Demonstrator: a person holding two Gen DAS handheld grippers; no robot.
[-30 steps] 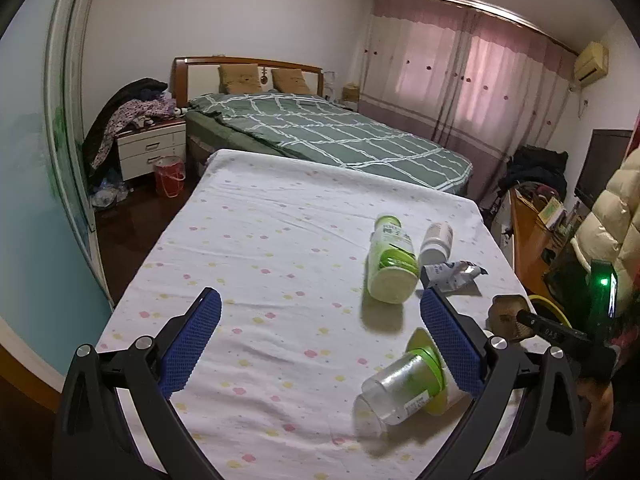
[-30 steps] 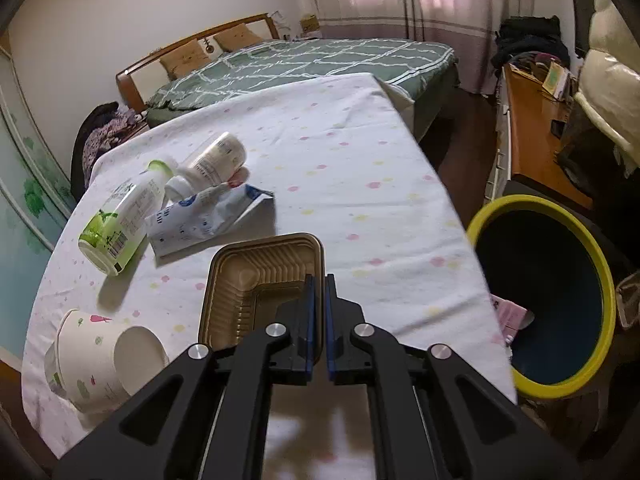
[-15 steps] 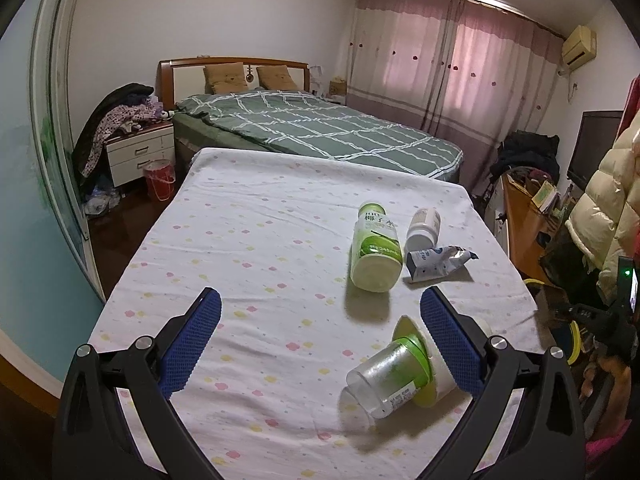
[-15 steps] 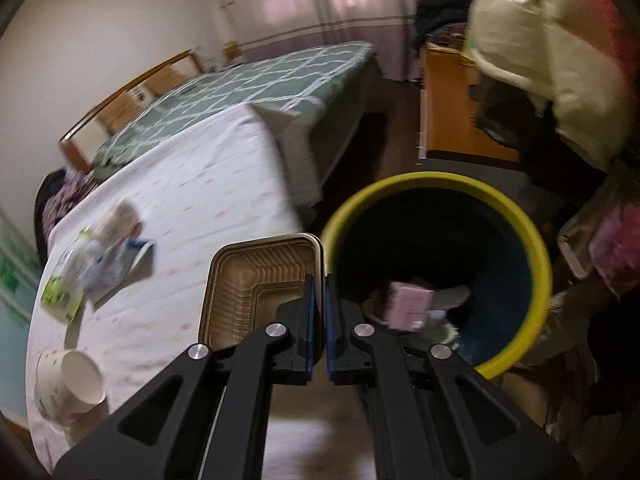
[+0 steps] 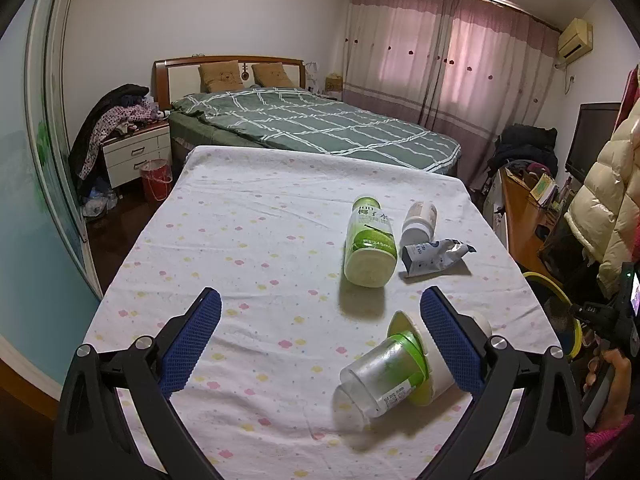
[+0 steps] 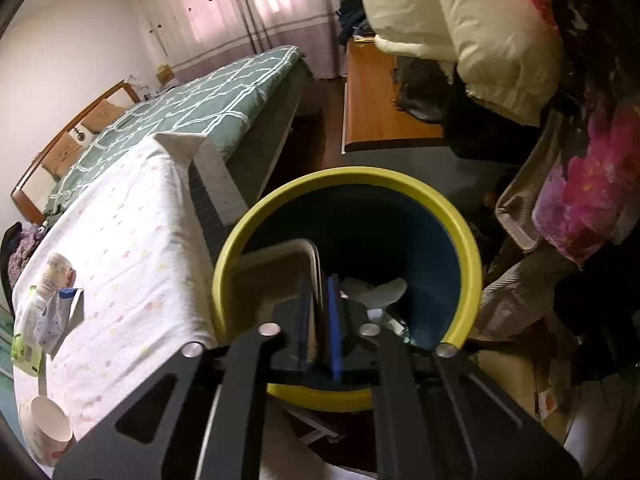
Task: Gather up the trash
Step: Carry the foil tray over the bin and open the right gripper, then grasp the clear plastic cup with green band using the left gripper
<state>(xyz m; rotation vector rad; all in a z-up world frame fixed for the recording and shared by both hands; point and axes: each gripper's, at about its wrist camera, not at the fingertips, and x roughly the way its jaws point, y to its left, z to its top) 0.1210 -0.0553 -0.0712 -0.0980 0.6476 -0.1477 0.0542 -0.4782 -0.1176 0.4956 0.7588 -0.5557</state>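
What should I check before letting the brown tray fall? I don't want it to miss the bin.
1. Brown tray over the yellow-rimmed bin: ok, it hangs inside the rim.
2. Right gripper: ok, opening, tray rim between the fingers.
3. Room in the bin: ok, only white scraps low down.
4. Tray clear of the table edge: ok.
5. Left gripper: ok, open and empty.
6. Tray fully free of the pads: cannot tell.

Right gripper (image 6: pixel 320 316) tilted downward, jaws opening; left gripper (image 5: pixel 318 338) spread wide
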